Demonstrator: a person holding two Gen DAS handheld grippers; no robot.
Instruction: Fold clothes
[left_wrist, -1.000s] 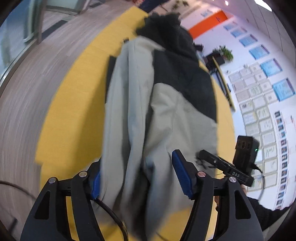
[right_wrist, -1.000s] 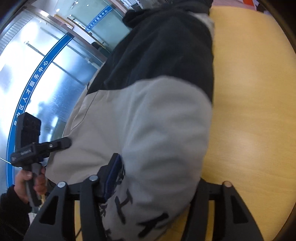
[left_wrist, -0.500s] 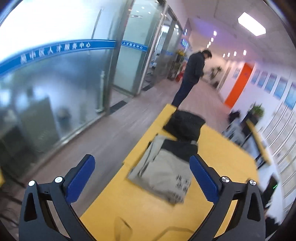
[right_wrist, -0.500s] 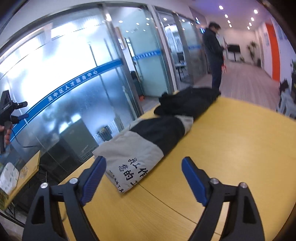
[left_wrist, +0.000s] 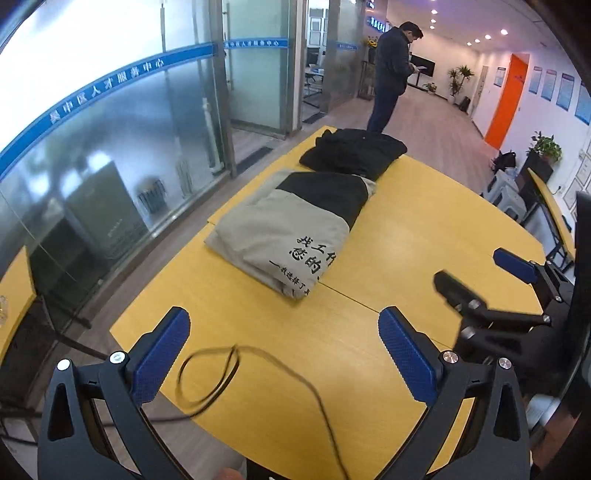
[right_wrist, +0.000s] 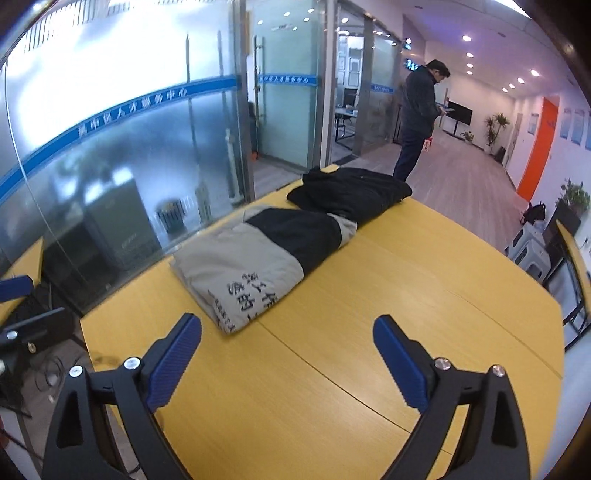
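A folded grey and black jacket (left_wrist: 295, 225) is lying on a yellow table (left_wrist: 424, 229), touching a folded black garment (left_wrist: 352, 151) behind it; the left gripper (left_wrist: 284, 343) and right gripper (right_wrist: 288, 350) are hovering released, holding nothing

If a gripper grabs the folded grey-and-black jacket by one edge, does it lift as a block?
Probably not. The grey-and-black jacket is soft layered fabric, so it would likely droop and unfold. Its bulk suggests padding, so pushing across the yellow table may bunch it.
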